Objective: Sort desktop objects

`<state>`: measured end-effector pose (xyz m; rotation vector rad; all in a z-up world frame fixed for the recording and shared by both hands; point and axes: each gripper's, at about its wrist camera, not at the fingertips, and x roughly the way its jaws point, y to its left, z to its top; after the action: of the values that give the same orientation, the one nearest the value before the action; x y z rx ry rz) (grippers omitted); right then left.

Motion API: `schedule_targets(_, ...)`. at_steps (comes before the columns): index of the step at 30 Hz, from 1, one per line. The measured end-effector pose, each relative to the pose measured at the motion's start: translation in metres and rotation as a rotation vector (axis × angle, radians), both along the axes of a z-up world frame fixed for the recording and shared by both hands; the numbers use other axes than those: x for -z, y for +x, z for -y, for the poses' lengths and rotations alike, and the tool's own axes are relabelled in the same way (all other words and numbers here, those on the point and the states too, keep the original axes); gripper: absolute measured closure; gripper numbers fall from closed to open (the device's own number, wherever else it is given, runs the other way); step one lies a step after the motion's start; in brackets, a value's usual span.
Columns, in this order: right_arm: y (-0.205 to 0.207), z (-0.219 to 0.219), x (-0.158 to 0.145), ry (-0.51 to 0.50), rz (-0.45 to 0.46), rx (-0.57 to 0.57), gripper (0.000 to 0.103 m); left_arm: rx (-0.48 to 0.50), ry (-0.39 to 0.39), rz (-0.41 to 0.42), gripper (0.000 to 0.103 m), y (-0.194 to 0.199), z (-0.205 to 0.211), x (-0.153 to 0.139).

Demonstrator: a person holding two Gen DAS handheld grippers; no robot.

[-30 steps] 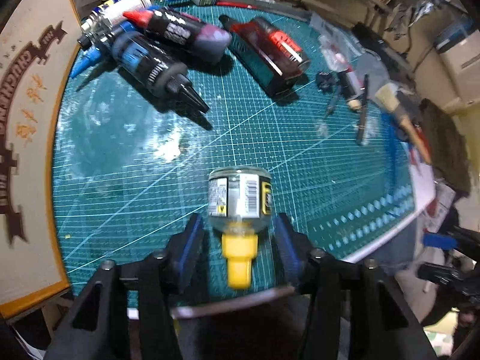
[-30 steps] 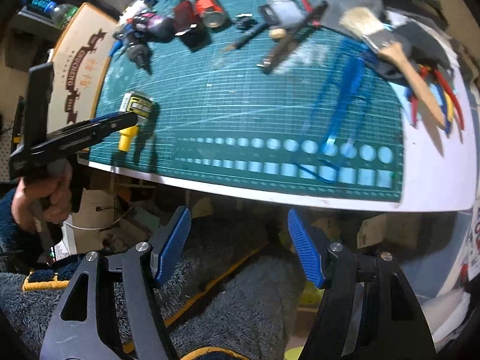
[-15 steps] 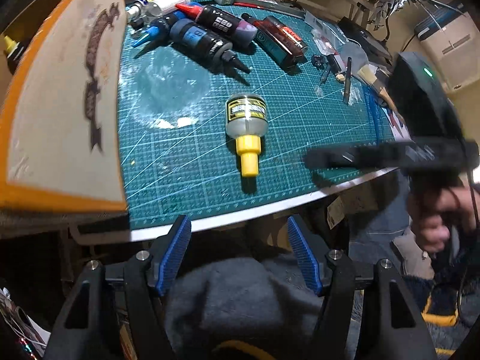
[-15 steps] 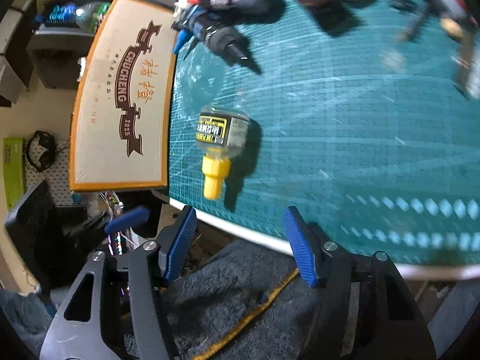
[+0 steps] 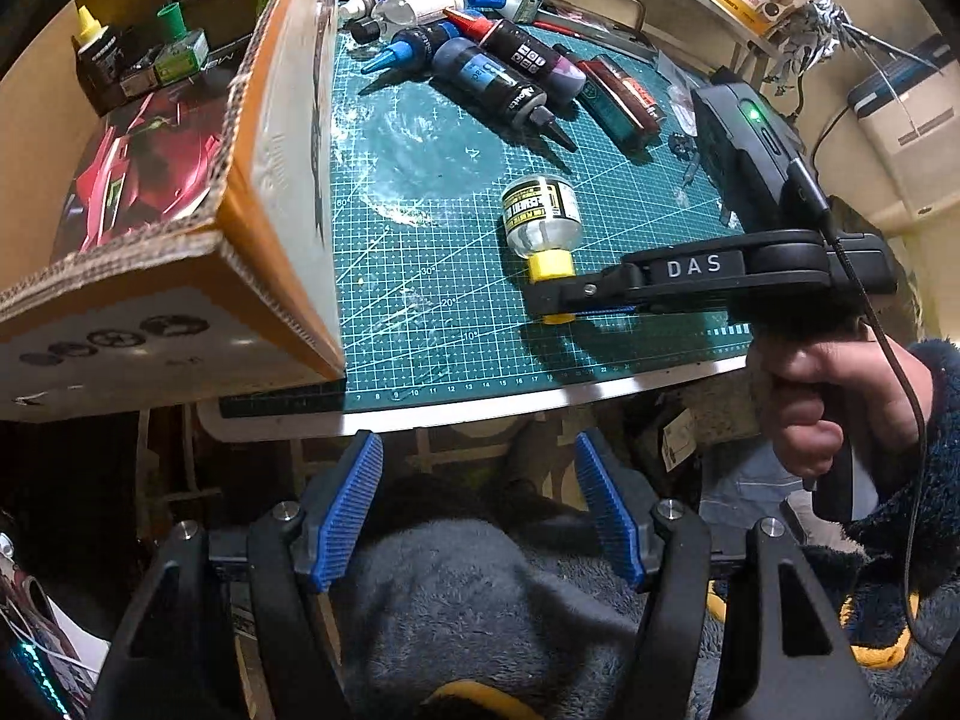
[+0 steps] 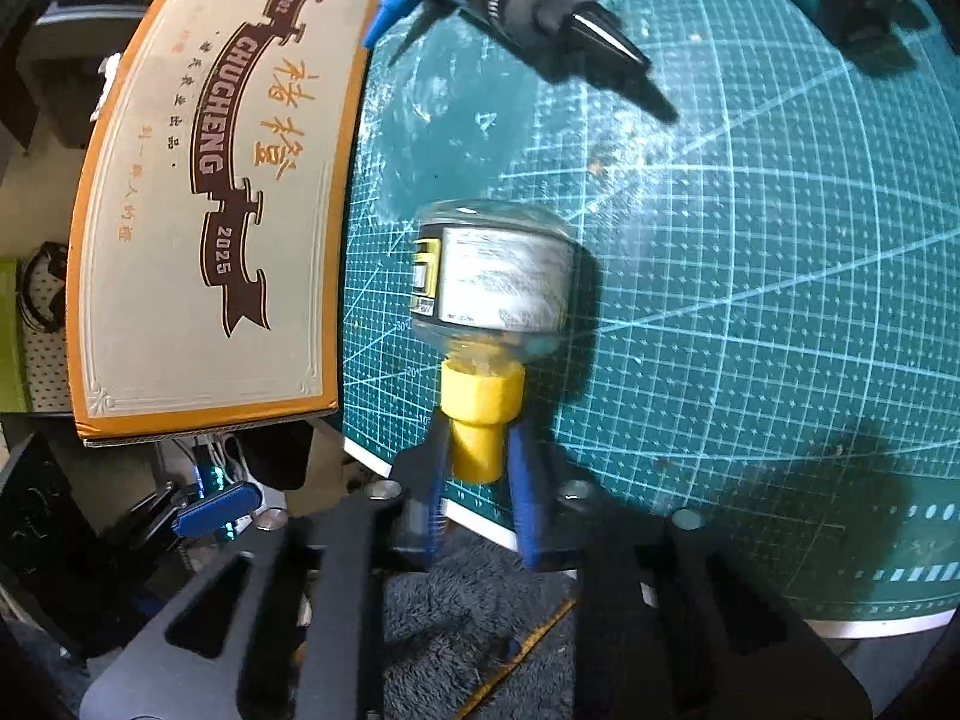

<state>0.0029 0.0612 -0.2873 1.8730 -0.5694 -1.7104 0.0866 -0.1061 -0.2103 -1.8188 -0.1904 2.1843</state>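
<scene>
We're mid-pick: right gripper (image 6: 477,450) closing on the yellow cap (image 6: 480,420) of the bottle (image 6: 501,282) lying near the desk's front edge; left gripper (image 5: 477,516) open, empty. Next: lift toward the cardboard box (image 5: 240,192).

the cutting mat (image 5: 456,276) is teal with a pale printed grid and whitish smears. the small bottle (image 6: 498,288) lying on it is clear glass with a white, black and yellow label and a yellow cap (image 6: 480,420). the right gripper (image 6: 477,468) has a black frame and blue ribbed pads, as does the left gripper (image 5: 474,516). the cardboard box (image 6: 204,192) at the mat's left edge is cream with an orange border and a brown banner print. the dropper bottle (image 5: 489,81) is black with a blue label.
</scene>
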Motion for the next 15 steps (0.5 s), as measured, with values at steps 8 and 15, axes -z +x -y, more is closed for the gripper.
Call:
schedule_targets(8, 0.008, -0.015, -0.031, 0.077, -0.106, -0.098, 0.087, 0.037, 0.018, -0.005, 0.036, -0.008, -0.015, -0.001)
schedule_targets(15, 0.01, -0.027, -0.063, 0.186, -0.199, -0.189, 0.088, 0.065, 0.033, -0.012, 0.036, -0.018, -0.035, -0.009)
